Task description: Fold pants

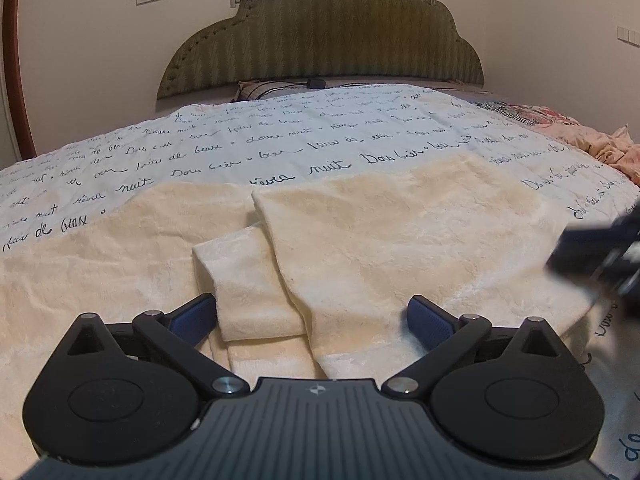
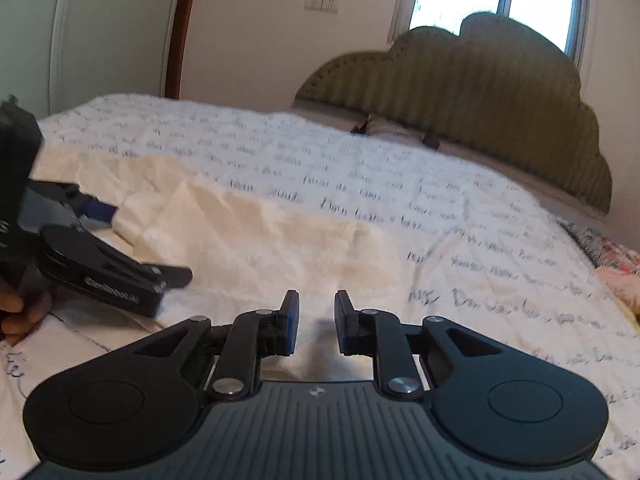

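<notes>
pants: one cream fleece pair [image 1: 360,248] spread across the centre of the left wrist view, one leg folded over the other, lying on the script-printed bedspread [image 1: 280,136]
left gripper [image 1: 312,312]: jaws wide apart, pads either side of the folded cloth at lower centre, gripping nothing
right gripper [image 2: 316,316]: jaws narrow, a small gap, nothing between them, above the pants' edge
count: two grippers, one pair of pants

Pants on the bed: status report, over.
Left claw wide open over the cream pants, nothing gripped. Right claw narrowly apart, empty. Pants partly folded on bedspread. Nothing in the way.
</notes>
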Tool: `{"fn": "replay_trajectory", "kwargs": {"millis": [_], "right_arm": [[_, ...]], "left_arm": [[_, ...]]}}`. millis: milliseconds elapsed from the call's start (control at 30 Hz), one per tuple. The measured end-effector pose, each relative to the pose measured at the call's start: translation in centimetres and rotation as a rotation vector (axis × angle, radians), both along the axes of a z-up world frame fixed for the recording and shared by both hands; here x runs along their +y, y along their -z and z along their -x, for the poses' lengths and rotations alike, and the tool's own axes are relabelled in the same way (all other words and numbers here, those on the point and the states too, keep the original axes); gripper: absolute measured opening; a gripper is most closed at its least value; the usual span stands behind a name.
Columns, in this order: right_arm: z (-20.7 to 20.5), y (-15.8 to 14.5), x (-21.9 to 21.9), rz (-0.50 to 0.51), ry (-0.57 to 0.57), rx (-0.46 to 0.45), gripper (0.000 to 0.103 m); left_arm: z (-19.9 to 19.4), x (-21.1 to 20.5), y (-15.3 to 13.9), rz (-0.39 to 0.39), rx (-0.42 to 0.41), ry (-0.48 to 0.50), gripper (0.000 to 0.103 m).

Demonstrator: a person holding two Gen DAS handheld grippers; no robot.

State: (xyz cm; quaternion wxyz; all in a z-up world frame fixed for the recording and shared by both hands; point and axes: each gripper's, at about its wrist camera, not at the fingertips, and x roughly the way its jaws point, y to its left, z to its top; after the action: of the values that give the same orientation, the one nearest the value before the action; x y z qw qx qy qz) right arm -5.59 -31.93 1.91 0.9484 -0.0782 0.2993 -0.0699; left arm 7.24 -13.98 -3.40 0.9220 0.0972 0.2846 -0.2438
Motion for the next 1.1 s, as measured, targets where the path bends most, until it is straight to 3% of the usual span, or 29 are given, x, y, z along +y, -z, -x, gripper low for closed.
{"fn": "replay_trajectory", "kwargs": {"millis": [67,133,167,300,367,433,467,533,600,633,667,833,900,1000,1100], "right_arm": [[-1.1,2.6,0.4,0.056,0.005,0.091,0.018],[-0.4,2.9,1.2,0.086,0.014,0.067,0.018],[-0.2,2.5,1.2,0.069,0.025,0.067,0.019],[-0.1,0.0,0.2,-0.044,0.018,-0.009,0.019],[-1.3,-1.3,-0.8,-0.132,0.012,-0.052,0.019],[-3.3,-2.1,-1.5,-0.19,0.011,-0.073,0.019],[-4.8,-2.3,-1.8,-0.214,0.027,-0.065,0.019],[-7.6,-2.1,-2.5,-0.247,0.036,-0.032,0.02],[-10.8,-0.5,-3.4,-0.265,0.06,0.068,0.035],[-11.9,0.4,-3.6,-0.251,0.076,0.117,0.048],[-12.5,1.2,-3.7,-0.23,0.094,0.153,0.05],[-8.8,0.3,-0.7,-0.201,0.051,0.032,0.053],[-7.8,1.0,0.5,-0.212,0.012,0.054,0.055],[-6.9,2.6,1.8,-0.15,0.016,0.057,0.073],[-6.6,2.4,1.7,-0.157,0.081,0.053,0.098]], "left_arm": [[0.0,0.1,0.0,0.001,0.002,0.004,0.103],[0.1,0.5,-0.6,0.016,0.018,0.01,0.098],[0.1,0.9,-1.2,0.038,0.028,0.007,0.094],[-1.3,2.1,-4.0,0.182,0.081,0.0,0.096],[-3.0,1.6,-4.2,0.147,0.112,-0.026,0.099],[-5.1,0.9,-3.2,0.057,0.137,-0.095,0.097],[-6.1,0.6,-2.5,0.019,0.148,-0.142,0.101],[-6.9,1.0,-1.8,0.028,0.156,-0.18,0.102],[-6.3,1.5,-2.2,0.064,0.158,-0.181,0.099],[-5.8,1.8,-2.5,0.078,0.159,-0.167,0.1],[-5.5,2.0,-2.6,0.089,0.16,-0.15,0.1],[-4.6,2.5,-2.4,0.077,0.156,-0.167,0.1],[-4.3,2.3,-2.3,0.058,0.144,-0.164,0.1],[-3.9,2.1,-2.2,0.037,0.132,-0.166,0.1],[-3.4,2.1,-2.1,0.025,0.117,-0.167,0.101]]}}
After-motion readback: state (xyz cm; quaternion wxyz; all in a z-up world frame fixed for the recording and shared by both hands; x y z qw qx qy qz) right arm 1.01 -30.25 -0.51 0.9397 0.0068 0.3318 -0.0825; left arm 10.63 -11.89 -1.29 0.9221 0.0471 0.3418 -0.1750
